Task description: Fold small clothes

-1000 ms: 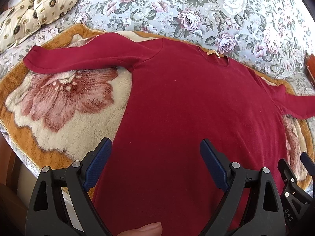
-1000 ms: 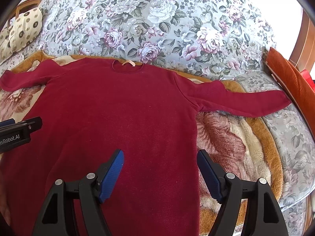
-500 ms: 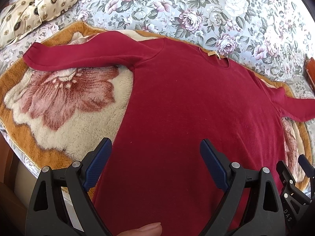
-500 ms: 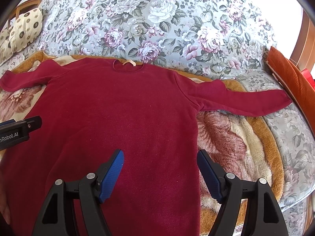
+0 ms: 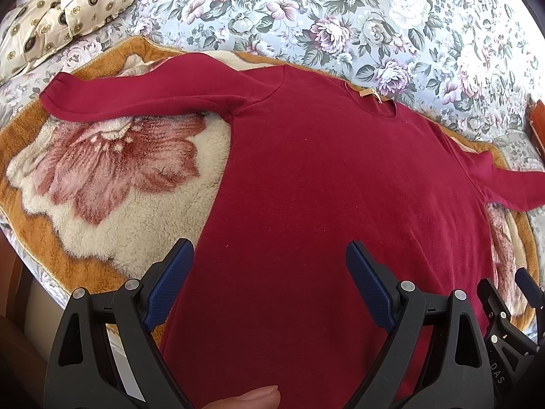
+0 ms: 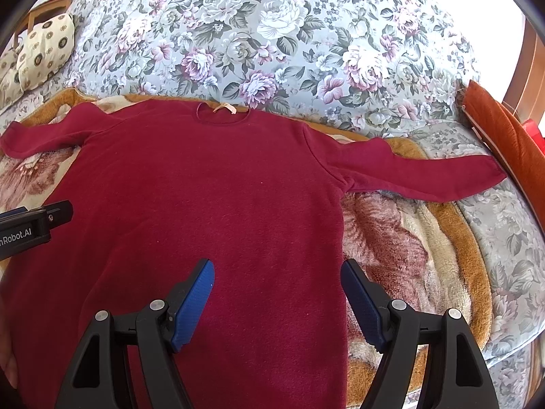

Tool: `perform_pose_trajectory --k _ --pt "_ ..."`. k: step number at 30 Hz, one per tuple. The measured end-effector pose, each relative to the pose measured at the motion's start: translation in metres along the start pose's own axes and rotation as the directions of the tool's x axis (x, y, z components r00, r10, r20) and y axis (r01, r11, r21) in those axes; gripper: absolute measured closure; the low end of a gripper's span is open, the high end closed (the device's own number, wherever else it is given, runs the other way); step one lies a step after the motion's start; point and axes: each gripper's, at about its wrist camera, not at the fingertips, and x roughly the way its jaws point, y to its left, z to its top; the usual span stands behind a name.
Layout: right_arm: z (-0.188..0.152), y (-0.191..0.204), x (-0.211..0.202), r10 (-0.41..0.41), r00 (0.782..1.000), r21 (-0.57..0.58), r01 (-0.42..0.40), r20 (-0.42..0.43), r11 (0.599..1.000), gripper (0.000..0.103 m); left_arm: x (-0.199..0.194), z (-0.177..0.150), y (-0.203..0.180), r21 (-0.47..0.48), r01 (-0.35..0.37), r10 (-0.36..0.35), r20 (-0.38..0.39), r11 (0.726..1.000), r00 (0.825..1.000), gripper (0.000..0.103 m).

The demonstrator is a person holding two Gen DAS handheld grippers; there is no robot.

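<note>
Almost nothing differs from a second ago: the red long-sleeved top [image 5: 340, 197] lies in the same flat spread on the fleece blanket [image 5: 112, 184] over the bed, collar toward the far edge, hem toward me, both sleeves out sideways. My view has drifted only slightly. The left tongs [image 5: 269, 286] hang released over the hem-side left part of the body, jaws wide, nothing between them. The right tongs [image 6: 277, 301] are likewise released, straddling the top's right side seam, not touching cloth as far as I can tell.

Judgement: no fold started; I am in the lining-up pause. Likely first grasps: the left sleeve [image 5: 136, 99] and the right sleeve [image 6: 419, 180], each brought inward.
</note>
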Motion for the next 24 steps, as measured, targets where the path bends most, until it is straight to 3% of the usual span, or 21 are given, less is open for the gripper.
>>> perform_pose_trajectory --k 24 --pt "-0.0013 -0.0024 0.0004 0.025 1.0 0.013 -0.025 0.0 1.0 0.029 -0.0006 -0.0022 0.0004 0.002 0.001 -0.001 0.006 1.0 1.0 0.012"
